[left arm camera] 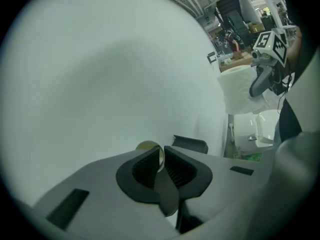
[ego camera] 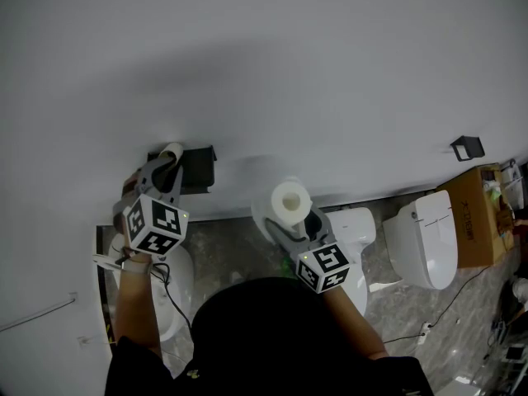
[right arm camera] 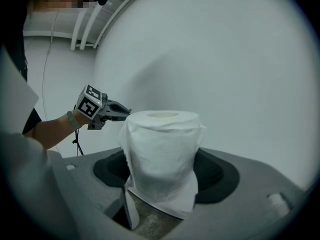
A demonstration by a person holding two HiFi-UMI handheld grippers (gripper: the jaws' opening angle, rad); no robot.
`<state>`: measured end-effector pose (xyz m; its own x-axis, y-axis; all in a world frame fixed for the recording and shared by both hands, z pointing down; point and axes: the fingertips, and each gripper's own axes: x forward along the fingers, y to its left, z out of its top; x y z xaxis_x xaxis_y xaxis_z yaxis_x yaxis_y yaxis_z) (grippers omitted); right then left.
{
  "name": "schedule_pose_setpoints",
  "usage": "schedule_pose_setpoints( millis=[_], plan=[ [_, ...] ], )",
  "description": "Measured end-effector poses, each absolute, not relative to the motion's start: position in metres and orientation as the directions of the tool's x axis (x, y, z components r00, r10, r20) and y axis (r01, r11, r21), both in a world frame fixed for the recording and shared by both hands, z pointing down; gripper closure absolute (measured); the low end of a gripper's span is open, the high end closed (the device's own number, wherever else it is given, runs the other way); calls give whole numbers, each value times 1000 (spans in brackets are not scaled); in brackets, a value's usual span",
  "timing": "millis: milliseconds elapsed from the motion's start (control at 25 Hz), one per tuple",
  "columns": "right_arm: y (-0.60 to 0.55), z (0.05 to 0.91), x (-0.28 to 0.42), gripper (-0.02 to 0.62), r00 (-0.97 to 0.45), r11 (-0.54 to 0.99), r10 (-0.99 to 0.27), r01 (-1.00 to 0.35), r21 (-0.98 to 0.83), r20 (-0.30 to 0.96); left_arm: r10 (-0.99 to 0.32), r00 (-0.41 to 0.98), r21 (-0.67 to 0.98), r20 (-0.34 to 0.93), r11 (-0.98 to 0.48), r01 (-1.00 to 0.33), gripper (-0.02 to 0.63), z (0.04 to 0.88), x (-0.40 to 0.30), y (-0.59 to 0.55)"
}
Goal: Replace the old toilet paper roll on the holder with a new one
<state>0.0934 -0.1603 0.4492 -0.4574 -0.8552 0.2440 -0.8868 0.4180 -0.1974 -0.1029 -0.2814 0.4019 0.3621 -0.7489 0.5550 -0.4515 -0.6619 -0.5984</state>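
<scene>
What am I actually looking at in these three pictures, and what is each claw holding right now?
There is no robot arm here: a person holds a two-jaw gripper in each hand. The head view looks down from a camera on the person's head. The other two views ride on the grippers and look along their jaws. The left gripper is shut on the rim of the bare cardboard tube, at the black holder on the white wall. The right gripper grips a full toilet paper roll, upright between its jaws. There is no table; white toilets stand on the floor below.
</scene>
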Motion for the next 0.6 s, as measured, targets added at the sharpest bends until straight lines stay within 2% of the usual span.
schedule_pose_setpoints(
  millis=[600],
  plan=[
    [-152, 447, 61, 235, -544, 508, -806, -838, -198, 232, -798, 395, -439, 456, -588, -680, 571, 385, -144, -222]
  ],
)
